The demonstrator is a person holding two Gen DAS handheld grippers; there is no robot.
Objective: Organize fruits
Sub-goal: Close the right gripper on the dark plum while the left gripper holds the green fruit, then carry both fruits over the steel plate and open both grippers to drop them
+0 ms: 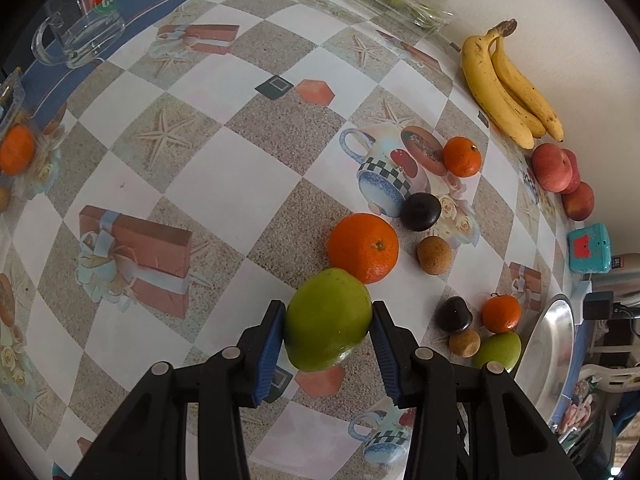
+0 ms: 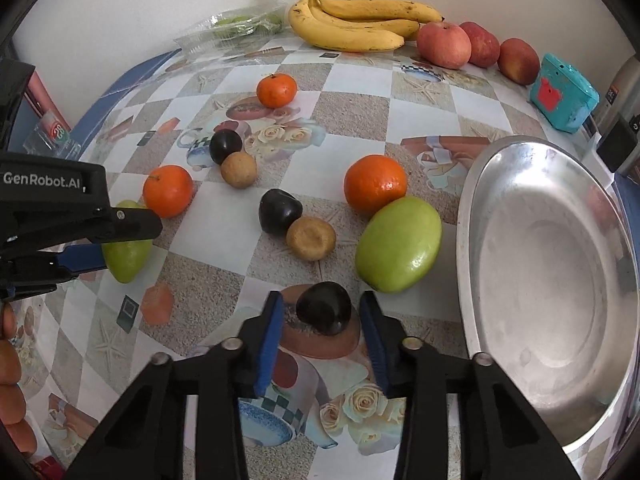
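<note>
— Leftmost entry?
— Left gripper (image 1: 328, 332): pads pressed on a green fruit (image 1: 328, 320), just beside an orange (image 1: 363, 247).
— Next?
— Right gripper (image 2: 322, 320): jaws narrowed around a dark plum (image 2: 325, 307) on the tablecloth (image 2: 352, 120); small gaps show either side.
— Far right?
— Steel tray (image 2: 500, 168), bare.

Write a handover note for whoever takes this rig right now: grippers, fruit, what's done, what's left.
Left gripper: shut on a green fruit.
Right gripper: jaws either side of a dark plum, pads not touching it.
Tray: right of that plum, no fruit in it.
Loose on the table: second green fruit, oranges, more plums, brown fruits; bananas and apples by the wall.
Done: nothing in the tray. Left: probably all the sorting.
</note>
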